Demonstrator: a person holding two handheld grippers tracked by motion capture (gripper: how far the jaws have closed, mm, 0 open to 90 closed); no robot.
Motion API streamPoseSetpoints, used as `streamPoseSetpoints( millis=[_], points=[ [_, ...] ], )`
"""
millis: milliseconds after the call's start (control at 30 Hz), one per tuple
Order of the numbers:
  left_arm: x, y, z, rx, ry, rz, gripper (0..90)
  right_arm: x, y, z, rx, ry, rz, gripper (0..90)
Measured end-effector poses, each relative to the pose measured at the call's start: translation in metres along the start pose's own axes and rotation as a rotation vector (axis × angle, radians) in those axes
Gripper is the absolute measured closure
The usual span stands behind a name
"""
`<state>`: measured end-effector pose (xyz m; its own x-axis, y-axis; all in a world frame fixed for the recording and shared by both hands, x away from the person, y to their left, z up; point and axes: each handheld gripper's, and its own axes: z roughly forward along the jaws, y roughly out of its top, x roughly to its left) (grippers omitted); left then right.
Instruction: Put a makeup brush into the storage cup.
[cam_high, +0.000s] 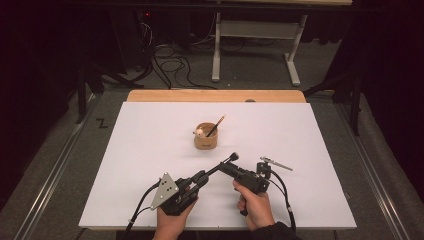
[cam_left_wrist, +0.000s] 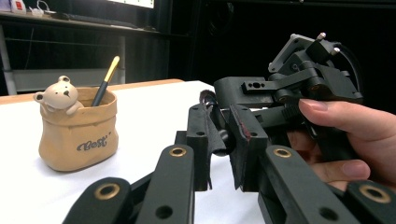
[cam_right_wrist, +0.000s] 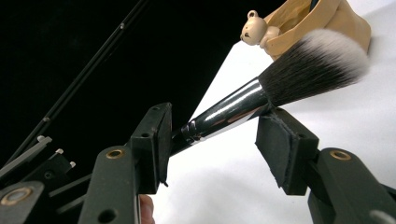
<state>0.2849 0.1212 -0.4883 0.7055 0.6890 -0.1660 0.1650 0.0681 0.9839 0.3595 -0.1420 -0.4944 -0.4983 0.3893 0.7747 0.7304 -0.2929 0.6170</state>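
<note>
The big white bench has a small tan pot sitting near its middle. The pot looks like a little bag, and a tiny bear peeks over its rim. One pencil stands inside the pot and leans to one side.

Closer to the person, two hands hold the two tools low over the bench. The left gripper points across toward the right one. Its fingers are narrow and pinch the dark handle end of a makeup brush. The brush is held up in the air, just in front of the pot and a little to its right. It is not touching the bench.

The right gripper meets the brush from the other side. Its fingers sit on both sides of the shiny silver part, just under the soft bristles. There is a gap beside the left finger, so they do not squeeze the brush yet. The right finger is very close to it, maybe just touching.

It looks like the brush is being passed from one tool to the other. The lift off the bench is done. What seems left is for the right fingers to grab on, for the left fingers to let go, and then for the brush to go into the pot next to the pencil.
</note>
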Motion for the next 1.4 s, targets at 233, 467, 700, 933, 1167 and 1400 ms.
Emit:
streamPoseSetpoints(
  millis=[233,467,700,933,1167,1400],
  points=[
    [-0.0003,0.0004,0.0002,-0.002,-0.002,0.003,79.2,-0.0009,0.0005,-0.0006,-0.004,0.013,0.018,47.8],
    [0.0001,0.0009,0.0006,0.0,-0.004,0.004,79.2,-0.0013,0.0015,-0.001,-0.01,0.021,0.022,48.3],
    [0.003,0.0024,0.0001,0.006,0.005,0.008,79.2,-0.0014,0.0015,-0.001,-0.009,0.022,0.02,48.5],
    [0.0012,0.002,0.0012,0.005,-0.001,0.007,79.2,-0.0018,0.0019,-0.0007,-0.012,0.025,0.022,46.2],
    [-0.0007,0.0009,0.0039,0.006,-0.014,0.009,79.1,-0.0027,0.0023,-0.0005,-0.012,0.023,0.038,44.3],
    [-0.0026,-0.0012,0.005,0.02,-0.021,0.02,79.0,-0.0044,0.0029,-0.001,-0.017,0.026,0.053,45.1]
  ],
)
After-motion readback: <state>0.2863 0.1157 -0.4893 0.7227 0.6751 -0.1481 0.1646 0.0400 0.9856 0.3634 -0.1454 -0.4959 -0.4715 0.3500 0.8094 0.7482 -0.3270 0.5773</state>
